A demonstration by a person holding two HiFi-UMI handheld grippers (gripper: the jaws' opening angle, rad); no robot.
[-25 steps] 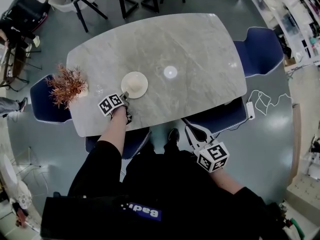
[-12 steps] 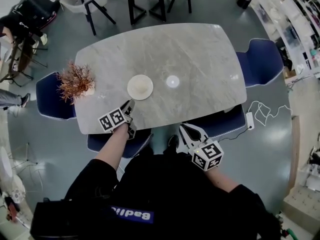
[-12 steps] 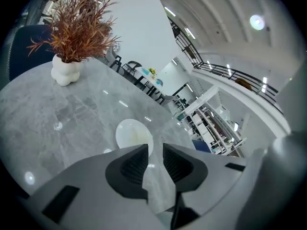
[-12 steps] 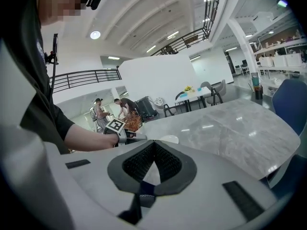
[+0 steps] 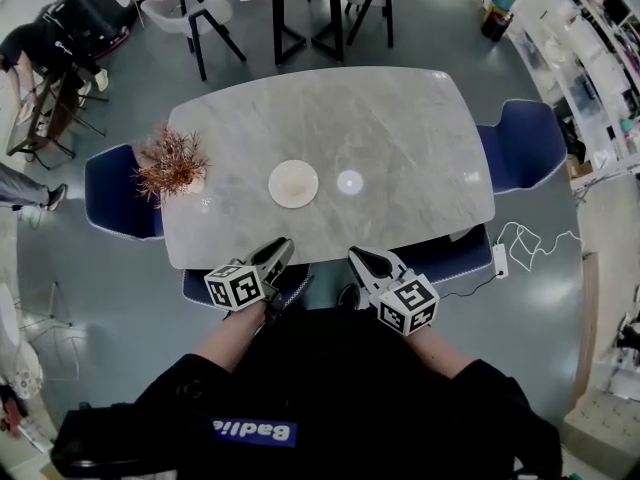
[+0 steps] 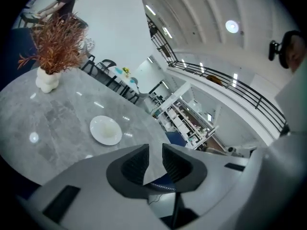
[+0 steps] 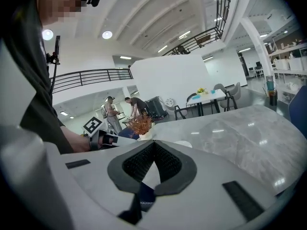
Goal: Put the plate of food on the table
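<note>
The jaws of the left gripper (image 5: 283,247) are parted slightly, those of the right gripper (image 5: 356,257) are closed; nothing is held. The plate (image 5: 293,183) is seen on the worktop (image 5: 420,138), apart from both. Both grippers are held low at its near edge.

Grey marble table (image 5: 400,138) with two things on it.
A white plate (image 5: 293,183) lies near the middle; a reddish plant (image 5: 172,163) in a white pot stands well apart at the left end.
</note>
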